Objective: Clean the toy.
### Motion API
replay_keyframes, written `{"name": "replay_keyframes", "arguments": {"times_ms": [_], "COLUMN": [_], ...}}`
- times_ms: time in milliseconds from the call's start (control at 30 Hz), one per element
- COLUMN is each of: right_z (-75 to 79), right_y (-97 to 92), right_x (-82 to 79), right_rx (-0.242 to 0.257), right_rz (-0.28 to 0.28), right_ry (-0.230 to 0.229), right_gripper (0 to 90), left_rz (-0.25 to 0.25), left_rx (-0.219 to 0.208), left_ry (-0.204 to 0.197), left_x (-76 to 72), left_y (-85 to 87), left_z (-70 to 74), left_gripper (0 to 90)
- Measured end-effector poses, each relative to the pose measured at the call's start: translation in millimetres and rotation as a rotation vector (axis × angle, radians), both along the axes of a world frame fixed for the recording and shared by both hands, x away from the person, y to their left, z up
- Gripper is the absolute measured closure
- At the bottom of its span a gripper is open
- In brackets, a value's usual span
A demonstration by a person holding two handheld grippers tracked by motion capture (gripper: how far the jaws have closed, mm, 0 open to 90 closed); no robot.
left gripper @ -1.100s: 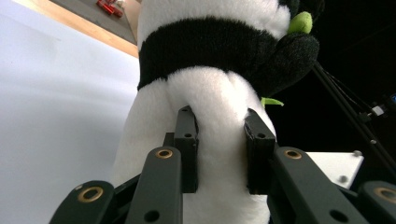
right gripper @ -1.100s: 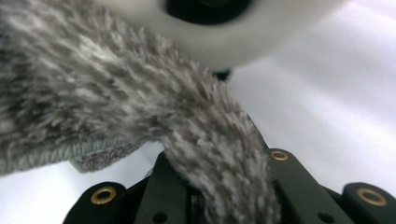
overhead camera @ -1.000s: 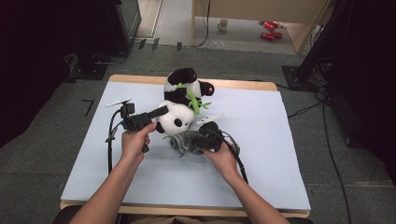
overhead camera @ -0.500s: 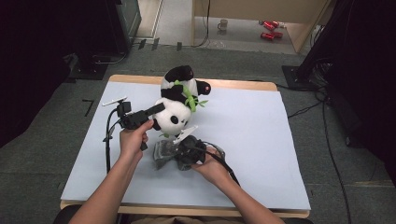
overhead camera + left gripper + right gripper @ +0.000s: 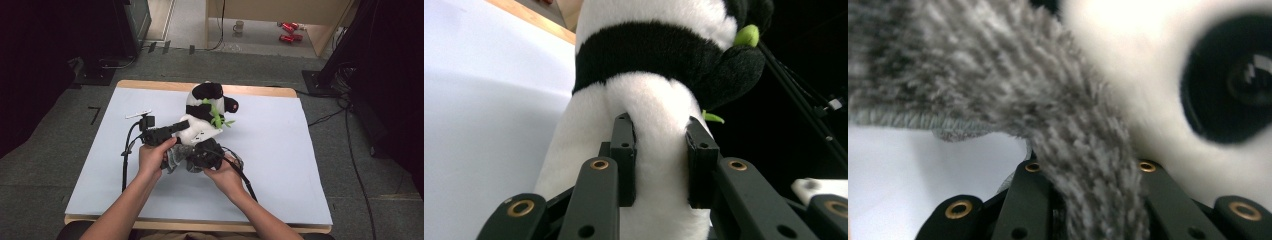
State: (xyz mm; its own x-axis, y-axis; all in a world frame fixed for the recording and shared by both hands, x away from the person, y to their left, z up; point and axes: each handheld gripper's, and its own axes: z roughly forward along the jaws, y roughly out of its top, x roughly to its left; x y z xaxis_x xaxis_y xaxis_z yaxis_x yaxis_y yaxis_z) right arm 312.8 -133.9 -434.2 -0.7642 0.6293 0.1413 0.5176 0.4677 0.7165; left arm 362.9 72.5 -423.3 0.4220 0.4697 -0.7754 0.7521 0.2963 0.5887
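I am holding a plush panda (image 5: 205, 112) near the middle of the blue-white table (image 5: 310, 165), toward its far edge, and working a grey fuzzy cloth (image 5: 176, 159) against its lower body. The panda is sitting roughly upright, with a green bamboo sprig (image 5: 218, 119) sticking out at its chest.

My left gripper (image 5: 172, 129) is coming in level from the left, and in the left gripper view its two black jaws are pinching a fold of the panda's white belly fur (image 5: 659, 150) just below the black band (image 5: 644, 55); the pads (image 5: 624, 165) are sinking into the pile, so it is clamped on the toy. My right gripper (image 5: 202, 156) is sitting low in front of the panda, and in the right gripper view a strand of the grey cloth (image 5: 1083, 165) is running straight down between its jaws, which are closed tight on it. The panda's white fur with a black patch (image 5: 1228, 80) is pressing close on the right of that view.

I am judging the panda to be light, soft and squashy: it is giving under the pads rather than resisting, so a pinch on a thick fold of the belly is holding better than one on a limb, which would flop. The cloth looks limp, fluffy and weightless; it will drape and snag on the fur, so I am keeping hold near its edge.
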Motion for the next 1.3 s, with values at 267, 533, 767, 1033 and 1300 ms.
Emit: {"name": "replay_keyframes", "arguments": {"times_ms": [267,533,767,1033,1300], "right_z": [-13.9,-22.1,-23.8,-11.6,7.0], "right_y": [-9.3,-24.6,-48.6,-80.5,-115.7], "right_x": [9.3,21.2,33.7,44.7,50.8], "right_rx": [-0.02,-0.057,-0.066,-0.032,0.034], "right_rz": [-0.047,-0.097,-0.179,-0.244,-0.302], "right_ry": [0.0,0.033,0.062,0.076,0.097], "right_gripper": [79.6,79.5,79.5,79.4,79.0], "left_rz": [0.022,0.028,0.013,0.001,-0.019], "left_rx": [-0.049,-0.077,-0.06,0.014,0.066], "left_ry": [0.005,-0.004,-0.011,-0.026,-0.009], "left_x": [1.1,2.0,2.3,4.1,8.7], "left_y": [9.6,20.7,28.4,33.6,40.7], "left_z": [3.0,8.0,12.3,10.4,6.5], "left_gripper": [72.7,72.5,72.4,72.3,72.1]}}
